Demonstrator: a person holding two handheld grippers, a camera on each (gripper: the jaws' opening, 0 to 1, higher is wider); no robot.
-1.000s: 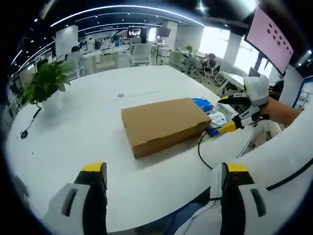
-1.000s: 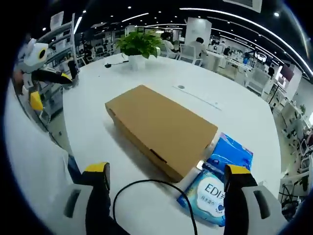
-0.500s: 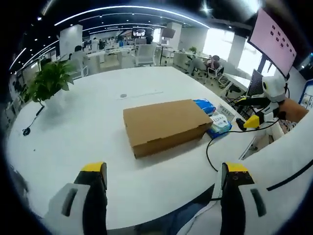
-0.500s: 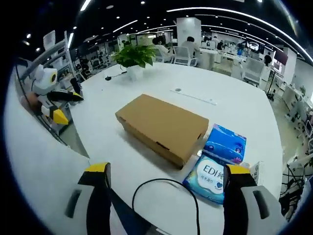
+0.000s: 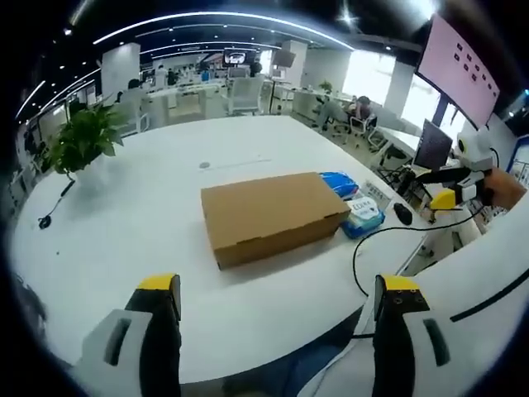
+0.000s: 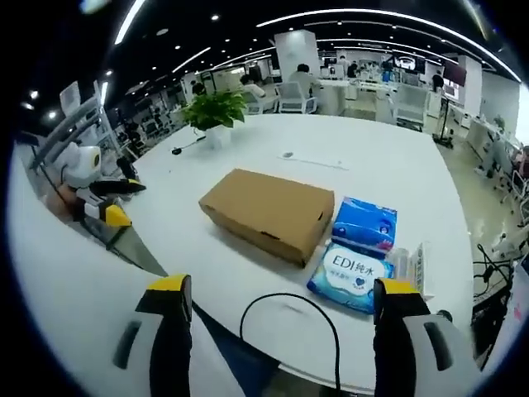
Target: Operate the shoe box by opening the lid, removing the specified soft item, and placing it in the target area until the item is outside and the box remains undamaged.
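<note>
Shoe box (image 5: 269, 215) lid closed — blue tissue packs (image 6: 360, 252) touching; both grippers' jaws released.

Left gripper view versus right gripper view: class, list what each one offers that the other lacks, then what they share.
Left gripper view offers: a pink wall screen, a black mouse, the right gripper held off the table edge.
Right gripper view offers: the left gripper beyond the table edge, the EDI lettering on the wipes pack.
Shared: the closed shoe box, the blue tissue pack beside it, the potted plant, a black cable.
</note>
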